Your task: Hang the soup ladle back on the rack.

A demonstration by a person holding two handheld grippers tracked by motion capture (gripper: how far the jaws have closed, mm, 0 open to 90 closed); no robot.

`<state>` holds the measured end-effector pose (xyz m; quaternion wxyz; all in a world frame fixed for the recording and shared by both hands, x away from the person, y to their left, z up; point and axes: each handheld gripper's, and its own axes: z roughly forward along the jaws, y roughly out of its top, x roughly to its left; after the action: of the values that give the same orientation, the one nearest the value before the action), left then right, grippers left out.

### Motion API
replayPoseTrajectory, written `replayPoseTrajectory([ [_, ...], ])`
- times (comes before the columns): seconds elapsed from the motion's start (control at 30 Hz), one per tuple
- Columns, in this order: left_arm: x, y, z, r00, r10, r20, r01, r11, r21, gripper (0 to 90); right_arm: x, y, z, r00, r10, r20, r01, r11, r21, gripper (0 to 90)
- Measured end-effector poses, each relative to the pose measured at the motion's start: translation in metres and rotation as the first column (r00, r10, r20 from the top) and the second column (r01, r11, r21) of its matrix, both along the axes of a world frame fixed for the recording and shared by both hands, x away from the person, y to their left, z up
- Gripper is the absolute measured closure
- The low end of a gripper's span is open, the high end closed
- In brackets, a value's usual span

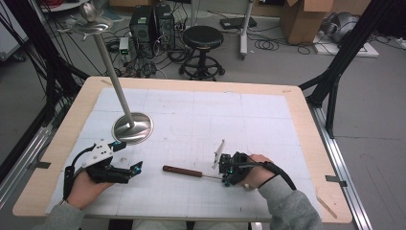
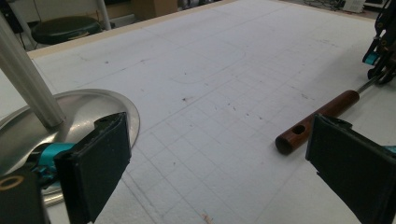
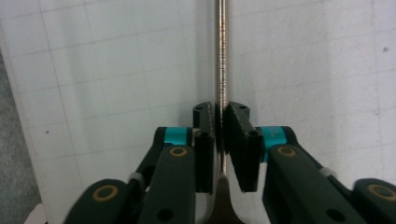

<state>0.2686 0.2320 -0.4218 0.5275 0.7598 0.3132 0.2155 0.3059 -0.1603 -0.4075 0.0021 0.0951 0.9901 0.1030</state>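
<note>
A tool with a brown wooden handle point(image 1: 182, 171) and a thin metal shaft point(image 1: 212, 176) lies flat on the white gridded mat, near the front. My right gripper point(image 1: 225, 177) is shut on that shaft point(image 3: 221, 56), its pads point(image 3: 236, 128) pressing it from both sides where it widens toward the head. The handle point(image 2: 317, 122) points toward my left gripper point(image 1: 138, 167). That gripper rests on the mat at the front left. It is open point(image 2: 219, 163) with nothing between its jaws.
A metal stand with a round base point(image 1: 132, 128) and a slanted pole point(image 1: 112, 72) sits just behind the left gripper. The wooden table rim point(image 1: 306, 143) frames the mat. A black stool point(image 1: 203, 38), cables and boxes lie on the floor beyond.
</note>
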Motion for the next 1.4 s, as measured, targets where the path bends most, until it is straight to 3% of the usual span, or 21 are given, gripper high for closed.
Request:
replayPoseTrajectory([
  [0.33, 0.0, 0.0, 0.0, 1.0, 0.001, -0.001, -0.001, 1.0, -0.001, 7.3, 0.001, -0.003, 0.002, 1.0, 0.0, 0.004, 0.0, 1.0, 0.02, 84.1],
  [0.57, 0.0, 0.001, 0.0, 1.0, 0.002, 0.004, -0.002, 1.0, -0.003, 7.3, 0.002, -0.011, 0.01, 0.9993, -0.02, 0.032, 0.016, 0.994, 0.107, 84.2],
  [0.77, 0.0, 0.001, 0.0, 1.0, 0.003, 0.004, -0.003, 1.0, -0.005, 7.3, 0.004, -0.018, 0.014, 0.9961, -0.049, 0.074, 0.038, 0.989, 0.144, 84.2],
  [1.03, 0.0, 0.001, 0.001, 1.0, 0.003, 0.005, -0.003, 1.0, -0.001, 7.3, 0.005, -0.023, 0.025, 0.9913, -0.079, 0.105, 0.054, 0.973, 0.225, 84.2],
  [1.4, -0.002, 0.0, 0.003, 0.9998, 0.004, 0.019, -0.004, 0.9997, -0.023, 7.3, 0.009, -0.033, 0.032, 0.9782, -0.144, 0.15, 0.083, 0.932, 0.353, 84.2],
])
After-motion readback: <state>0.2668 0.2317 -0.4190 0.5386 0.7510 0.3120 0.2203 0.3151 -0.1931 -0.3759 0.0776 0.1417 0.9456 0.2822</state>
